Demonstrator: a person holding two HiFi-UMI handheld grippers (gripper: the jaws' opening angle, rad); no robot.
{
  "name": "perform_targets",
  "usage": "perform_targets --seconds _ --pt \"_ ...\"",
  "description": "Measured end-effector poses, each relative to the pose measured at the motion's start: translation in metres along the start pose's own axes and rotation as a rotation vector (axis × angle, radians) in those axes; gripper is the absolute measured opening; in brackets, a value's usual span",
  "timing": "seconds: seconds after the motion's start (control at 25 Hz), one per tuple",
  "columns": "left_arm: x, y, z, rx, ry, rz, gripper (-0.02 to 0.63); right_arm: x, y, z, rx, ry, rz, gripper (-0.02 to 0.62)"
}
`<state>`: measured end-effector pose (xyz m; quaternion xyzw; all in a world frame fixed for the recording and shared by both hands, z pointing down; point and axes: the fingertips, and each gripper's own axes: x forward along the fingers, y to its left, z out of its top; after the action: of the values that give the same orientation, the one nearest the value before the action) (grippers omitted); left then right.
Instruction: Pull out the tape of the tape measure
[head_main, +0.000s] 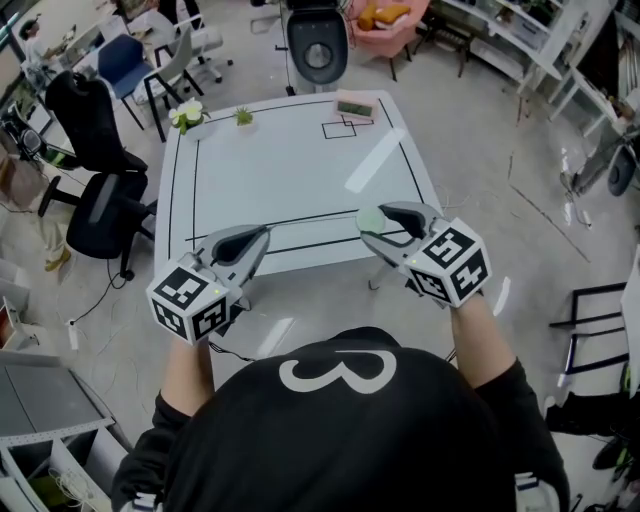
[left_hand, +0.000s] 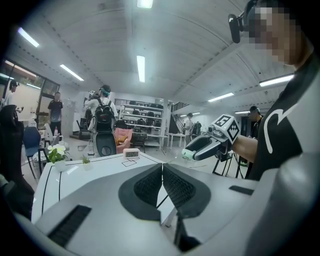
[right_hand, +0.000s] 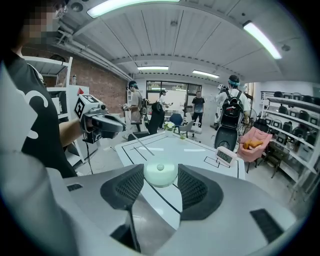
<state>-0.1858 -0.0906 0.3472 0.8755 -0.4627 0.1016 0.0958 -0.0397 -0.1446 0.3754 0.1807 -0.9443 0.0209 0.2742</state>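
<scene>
A small round pale green tape measure (right_hand: 160, 173) sits between the pads of my right gripper (right_hand: 160, 179), which is shut on it. No pulled-out tape shows. In the head view this right gripper (head_main: 376, 222) hovers over the near edge of the white table (head_main: 290, 170) with the tape measure (head_main: 370, 218) at its tip. My left gripper (head_main: 260, 238) is level with it, to its left, over the same edge. The left gripper (left_hand: 162, 172) is shut, pads together, and I see nothing between them. From it the right gripper (left_hand: 192, 150) shows ahead to the right, carrying the tape measure (left_hand: 185, 154).
At the table's far edge stand a small white clock (head_main: 353, 106), a pot of white flowers (head_main: 187, 115) and a tiny green plant (head_main: 243, 117). Black office chairs (head_main: 100, 200) are left of the table. A person with a backpack (right_hand: 232, 112) stands beyond it.
</scene>
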Motion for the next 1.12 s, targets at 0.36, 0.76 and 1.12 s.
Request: perform_targets --seconds 0.36,0.76,1.12 --pt "-0.015 0.027 -0.006 -0.020 0.007 0.071 0.006 -0.001 -0.013 -0.007 0.031 -0.002 -0.017 0.221" --pt "-0.021 0.041 -0.010 -0.047 0.002 0.105 0.006 0.004 -0.020 -0.007 0.024 0.008 -0.028 0.221" --pt "-0.004 0.042 -0.007 -0.044 0.000 0.082 0.006 0.017 -0.028 -0.005 0.022 0.016 -0.020 0.221"
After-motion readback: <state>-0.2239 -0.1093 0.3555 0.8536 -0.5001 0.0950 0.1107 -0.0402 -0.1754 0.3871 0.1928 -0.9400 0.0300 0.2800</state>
